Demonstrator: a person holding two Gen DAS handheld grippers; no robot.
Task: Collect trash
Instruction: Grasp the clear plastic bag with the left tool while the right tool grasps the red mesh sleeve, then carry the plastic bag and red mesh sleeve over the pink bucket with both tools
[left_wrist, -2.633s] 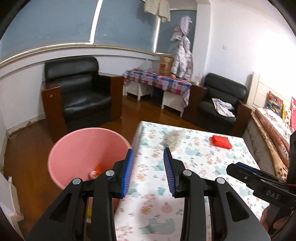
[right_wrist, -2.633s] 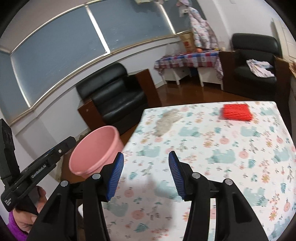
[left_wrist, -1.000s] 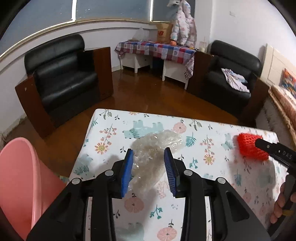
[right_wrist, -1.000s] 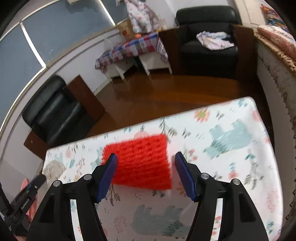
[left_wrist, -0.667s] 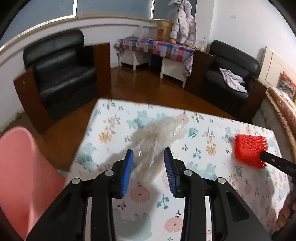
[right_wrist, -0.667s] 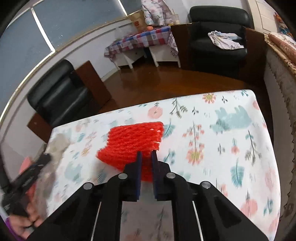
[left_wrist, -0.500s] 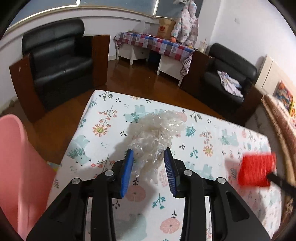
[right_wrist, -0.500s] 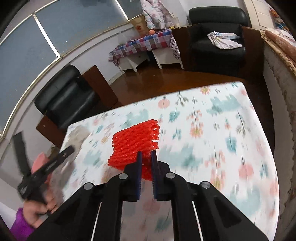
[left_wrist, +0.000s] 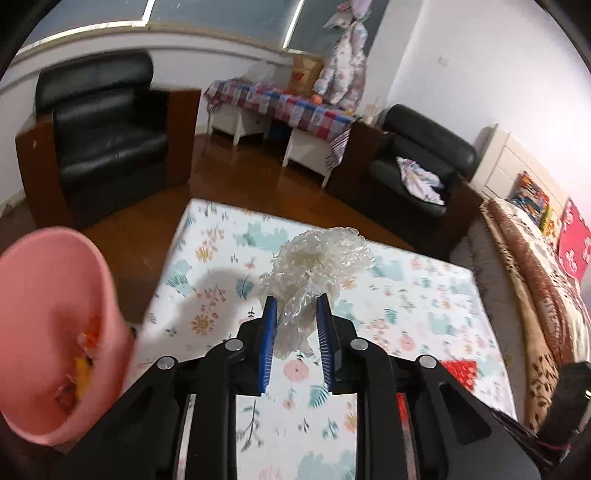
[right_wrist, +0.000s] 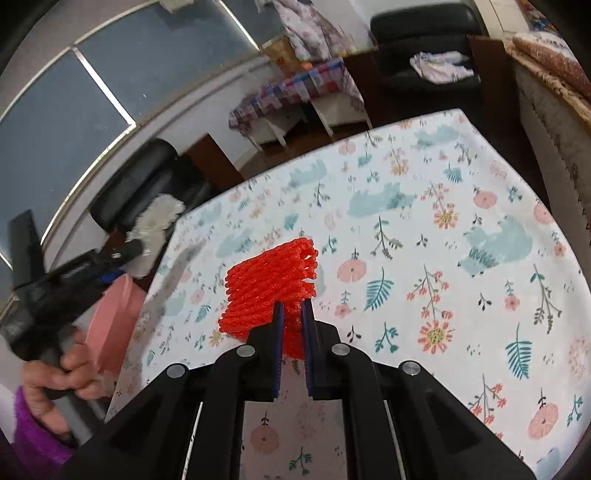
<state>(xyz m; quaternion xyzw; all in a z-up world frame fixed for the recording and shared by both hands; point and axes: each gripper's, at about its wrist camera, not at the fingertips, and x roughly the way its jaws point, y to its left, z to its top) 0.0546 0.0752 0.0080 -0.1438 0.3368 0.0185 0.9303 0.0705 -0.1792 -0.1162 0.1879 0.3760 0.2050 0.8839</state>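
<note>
Both pieces of trash are lifted off the floral tablecloth (right_wrist: 480, 229). Our left gripper (left_wrist: 294, 332) is closing on a crumpled clear plastic wrapper (left_wrist: 317, 258), whose long axis runs away from the jaws. Our right gripper (right_wrist: 293, 328) is clamped tight on a red foam net (right_wrist: 271, 284), which extends forward and leftward. Next, we judge, both must travel to the pink bin (left_wrist: 48, 317) at the table's left and release.
</note>
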